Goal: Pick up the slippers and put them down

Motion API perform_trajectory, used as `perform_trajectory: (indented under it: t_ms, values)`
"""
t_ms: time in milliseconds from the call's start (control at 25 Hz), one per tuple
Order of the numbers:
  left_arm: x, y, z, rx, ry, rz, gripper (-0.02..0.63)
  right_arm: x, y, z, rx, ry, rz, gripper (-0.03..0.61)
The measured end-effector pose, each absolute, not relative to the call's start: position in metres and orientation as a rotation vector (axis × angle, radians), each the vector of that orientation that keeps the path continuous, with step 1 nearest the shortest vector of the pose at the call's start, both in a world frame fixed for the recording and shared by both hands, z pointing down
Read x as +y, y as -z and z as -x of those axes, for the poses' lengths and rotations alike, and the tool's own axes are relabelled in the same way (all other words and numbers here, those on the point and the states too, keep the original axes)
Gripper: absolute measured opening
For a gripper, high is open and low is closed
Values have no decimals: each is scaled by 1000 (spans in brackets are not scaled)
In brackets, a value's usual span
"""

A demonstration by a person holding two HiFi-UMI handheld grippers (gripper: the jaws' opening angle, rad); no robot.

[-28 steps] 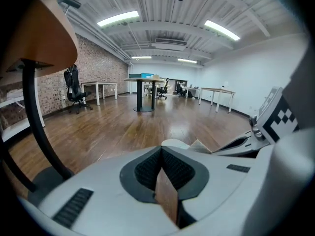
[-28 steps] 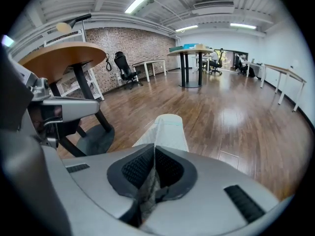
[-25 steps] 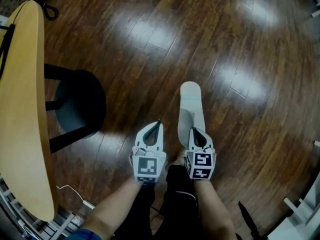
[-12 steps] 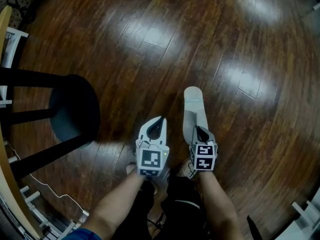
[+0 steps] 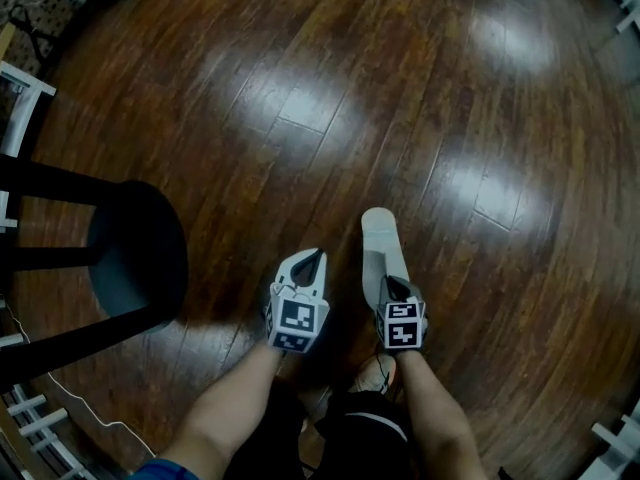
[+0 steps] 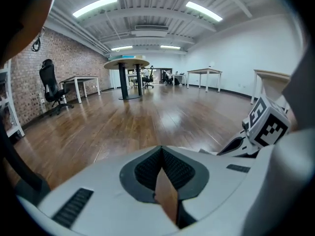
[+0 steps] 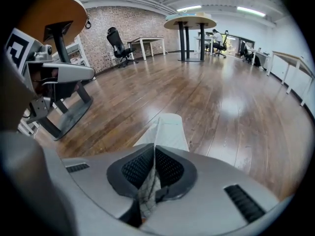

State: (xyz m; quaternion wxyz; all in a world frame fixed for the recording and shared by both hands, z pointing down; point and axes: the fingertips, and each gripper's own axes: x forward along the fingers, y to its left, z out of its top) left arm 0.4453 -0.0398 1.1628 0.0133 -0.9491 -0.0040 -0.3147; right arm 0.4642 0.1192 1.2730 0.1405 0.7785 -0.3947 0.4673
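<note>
My right gripper (image 5: 388, 286) is shut on the near end of a pale grey-white slipper (image 5: 380, 233). The slipper stretches away from the jaws over the dark wood floor (image 5: 300, 98). In the right gripper view its mesh lining is pinched between the pads and the toe (image 7: 167, 127) points ahead; whether it touches the floor I cannot tell. My left gripper (image 5: 311, 260) hangs just to the left, level with the right one. Its jaws meet at the tips (image 6: 160, 151) with nothing held; only floor shows through the slit behind them. No second slipper is in view.
A black stool base (image 5: 135, 258) stands on the floor at the left, with white frame legs (image 5: 20, 98) and a thin cable (image 5: 60, 408) beyond it. The person's shoe (image 5: 375, 373) is just behind the grippers. Desks and office chairs (image 6: 51, 85) stand far off.
Both grippers have come down toward the floor, the slipper sinking with the right one. The yellow tabletop at the left has slid out of the head view.
</note>
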Motion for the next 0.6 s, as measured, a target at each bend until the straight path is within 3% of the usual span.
perform_trajectory:
  t_ms: [120, 200, 360, 600]
  values:
    - [-48, -1174, -444, 9, 1041, 2966, 5, 125, -1298, -457, -1137, -1415, -2197, 31]
    - [-48, -1177, -441, 16, 1074, 2987, 5, 126, -1304, -452, -1142, -1451, -2168, 75]
    - [-40, -1172, -440, -6, 1069, 2996, 5, 132, -1305, -443, -1139, -1473, -2151, 100]
    - [-31, -1128, -430, 17, 1038, 2993, 5, 135, -1239, -446, -1146, -1381, -2185, 98]
